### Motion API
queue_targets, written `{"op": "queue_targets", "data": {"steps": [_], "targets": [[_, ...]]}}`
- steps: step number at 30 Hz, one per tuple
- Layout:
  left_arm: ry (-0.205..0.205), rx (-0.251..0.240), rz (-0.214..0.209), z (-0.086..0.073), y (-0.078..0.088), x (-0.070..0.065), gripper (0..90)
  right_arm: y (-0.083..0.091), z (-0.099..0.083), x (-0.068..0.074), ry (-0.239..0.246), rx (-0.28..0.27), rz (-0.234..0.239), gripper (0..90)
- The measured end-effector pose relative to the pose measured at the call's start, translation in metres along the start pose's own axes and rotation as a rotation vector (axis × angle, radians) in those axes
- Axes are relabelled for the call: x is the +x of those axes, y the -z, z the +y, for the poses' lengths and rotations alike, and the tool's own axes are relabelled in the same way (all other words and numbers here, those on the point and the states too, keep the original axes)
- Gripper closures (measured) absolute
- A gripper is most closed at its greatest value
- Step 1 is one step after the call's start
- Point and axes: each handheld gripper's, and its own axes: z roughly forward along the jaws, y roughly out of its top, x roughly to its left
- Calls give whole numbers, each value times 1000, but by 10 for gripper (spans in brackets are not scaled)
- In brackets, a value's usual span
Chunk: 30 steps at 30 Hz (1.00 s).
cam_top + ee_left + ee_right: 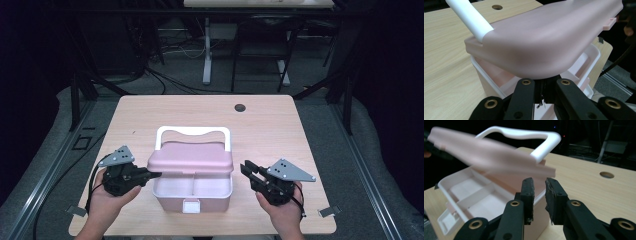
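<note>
A dark room with cables and stands lies behind a pale wooden table (150,115). At the frame's centre sits a pink box (192,192) with a white handle (192,132), its lid (190,161) raised partway. The left gripper (150,176), at lower left, has its jaws pinched on the lid's near corner. The right gripper (248,170), at lower right, holds off beside the box, jaws nearly together with nothing between them. I'd say the opening is half done: both compartments inside show, but the lid is not yet swung fully back.
</note>
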Motion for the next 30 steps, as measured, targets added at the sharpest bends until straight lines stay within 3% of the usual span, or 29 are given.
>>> {"op": "queue_targets", "data": {"steps": [11,22,30], "targets": [[-8,-16,10,19,2,7,887,-21,-22,20,44,85,83,799],[-18,-7,33,35,2,11,884,-32,-27,33,63,109,114,811],[-15,-9,40,42,1,14,886,-41,-31,38,72,130,133,879]]}}
